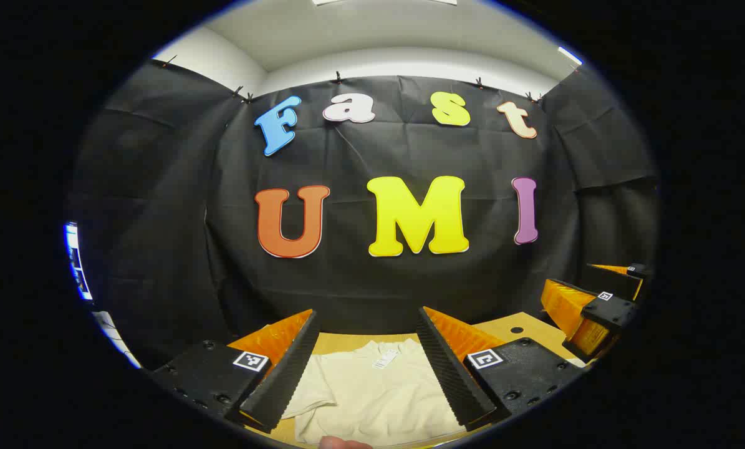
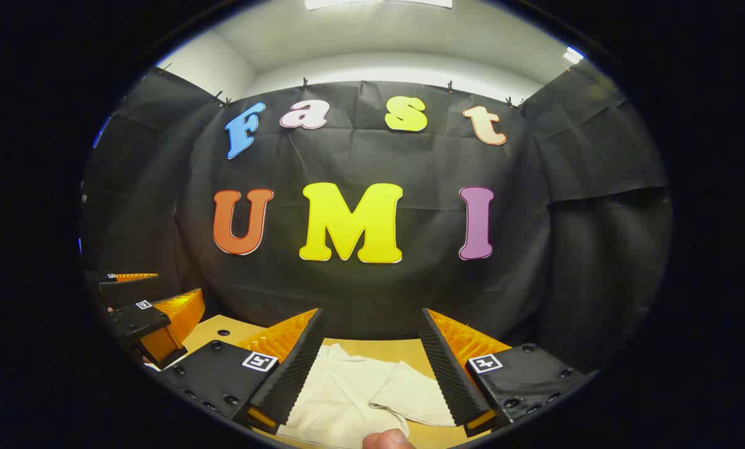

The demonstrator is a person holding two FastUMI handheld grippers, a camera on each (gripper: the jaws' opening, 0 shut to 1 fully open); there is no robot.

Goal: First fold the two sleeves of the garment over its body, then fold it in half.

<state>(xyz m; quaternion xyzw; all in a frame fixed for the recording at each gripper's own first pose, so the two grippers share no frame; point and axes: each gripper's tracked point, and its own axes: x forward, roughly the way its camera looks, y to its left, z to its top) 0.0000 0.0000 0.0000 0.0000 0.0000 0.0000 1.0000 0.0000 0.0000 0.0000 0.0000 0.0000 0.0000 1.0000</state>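
Two ridged fingers of the left tongs (image 1: 369, 368) stand wide apart, gripping nothing, framing a cream T-shirt (image 1: 372, 393) spread flat on the wooden surface (image 1: 522, 327) below. Right tongs (image 2: 369, 371) are equally wide and empty, poised above the shirt's right sleeve (image 2: 413, 393), which lies unfolded. Both hang raised, apparently ready to descend for the sleeve folds.
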